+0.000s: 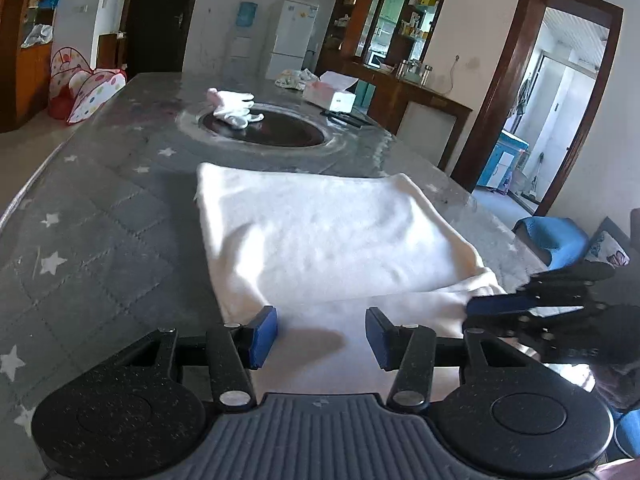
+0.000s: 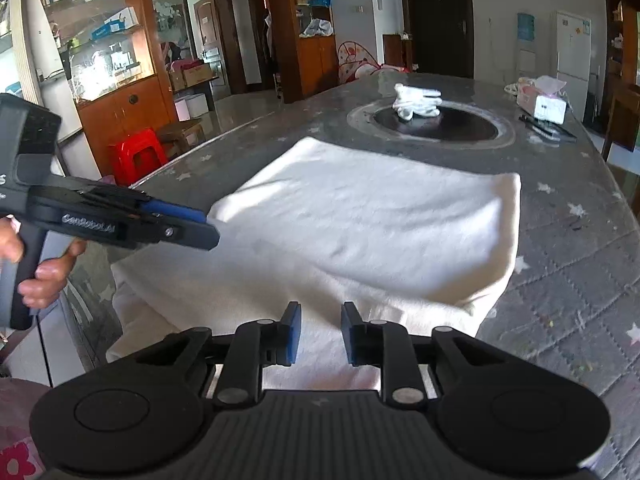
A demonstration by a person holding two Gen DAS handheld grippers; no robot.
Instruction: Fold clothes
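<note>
At the bottom of the left wrist view, the left gripper (image 1: 321, 334) has its two blue pads wide apart, with nothing held between them; only the white cloth (image 1: 328, 240) lies under the gap. At the right edge of this view the right gripper (image 1: 500, 304) comes in sideways, its blue tip at the near right corner of the cloth, but this view cannot tell how open it is.

The right wrist view settles that. At the bottom of the frame, the right gripper (image 2: 320, 334) has its pads a little apart, with a narrow gap and nothing pinched in it. The cloth (image 2: 372, 224) lies flat below. At the left of this view a hand (image 2: 44, 276) holds the handle of the left gripper (image 2: 200, 226), which points at the cloth's left edge. The hand shows in this view only.

The cloth is folded and lies on the near part of the grey table (image 2: 560, 280), with its near edge hanging over the table's side.

Farther up the frame, a white glove (image 1: 234, 108) lies on a dark round plate (image 1: 280, 132). Past it is a tissue box (image 1: 330, 94). A red stool (image 2: 136, 160) shows at the left of the right wrist view only.
</note>
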